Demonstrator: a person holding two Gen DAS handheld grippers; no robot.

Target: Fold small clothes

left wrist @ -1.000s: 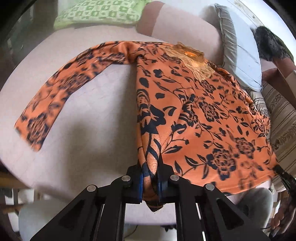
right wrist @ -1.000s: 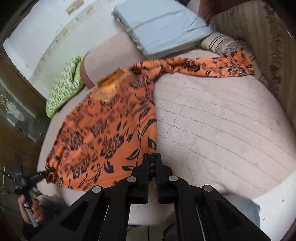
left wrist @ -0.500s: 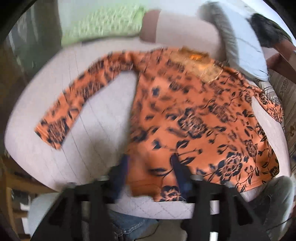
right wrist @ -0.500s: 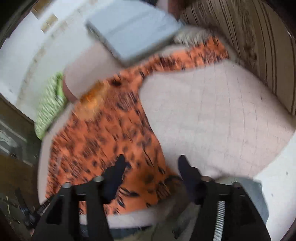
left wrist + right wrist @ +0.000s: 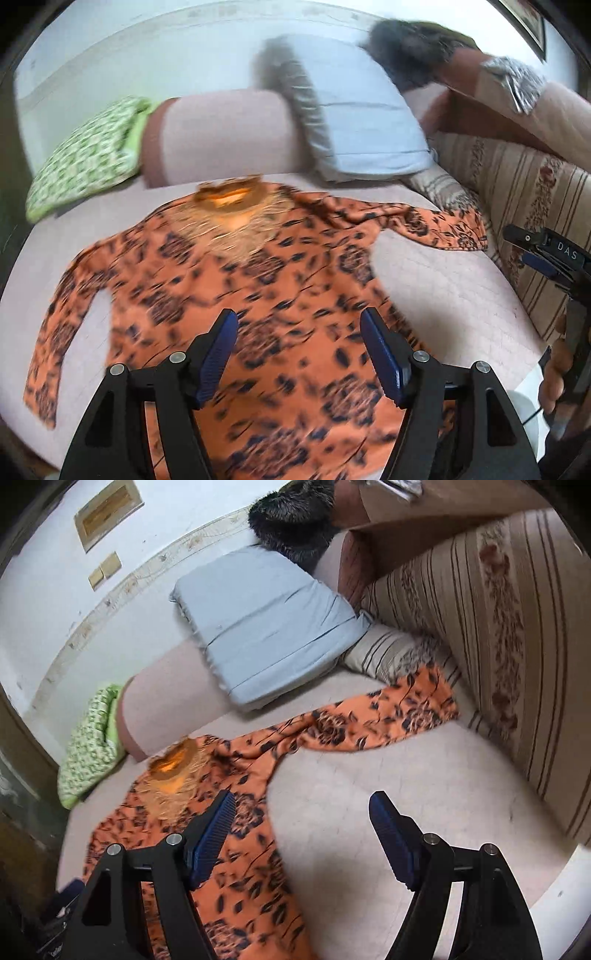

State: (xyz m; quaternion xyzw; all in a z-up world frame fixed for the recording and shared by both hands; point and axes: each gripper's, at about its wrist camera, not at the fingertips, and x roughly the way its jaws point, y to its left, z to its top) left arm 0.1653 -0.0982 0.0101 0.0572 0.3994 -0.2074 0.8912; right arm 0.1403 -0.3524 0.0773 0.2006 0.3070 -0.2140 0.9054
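Orange floral top point(image 5: 280, 295) lies flat, front up, on the pinkish quilted mattress point(image 5: 406, 794) — hem toward the near edge, neckline toward the far edge where the pillows sit. Both sleeves are spread outward: one reaches the mattress's left edge in the left wrist view, the other runs to the far right corner, its cuff just beside the striped cushion point(image 5: 480, 627).

Left gripper point(image 5: 299, 336): fingers apart and opening, nothing between them, hanging above the lower body of the top. Right gripper point(image 5: 303, 816): fingers also apart and opening, nothing held, one finger over the garment's side edge, the other over bare mattress.

Step in hand, as I read it — garment is laid out, first fold not yet begun. To do it well:
- pinch each sleeve near the cuff, not mid-sleeve, so it carries over straight
- lay the sleeves across the chest before folding the body
- take only the sleeve layer; the fabric looks thin and slippery, likely to bunch if dragged.

Look of the thing: bright orange, dark navy flowers and leaves, a paler golden panel at the neckline point(image 5: 171, 771). Some rumpling at the shoulder toward the right sleeve. The left view is blurred, so finer creases cannot be judged.
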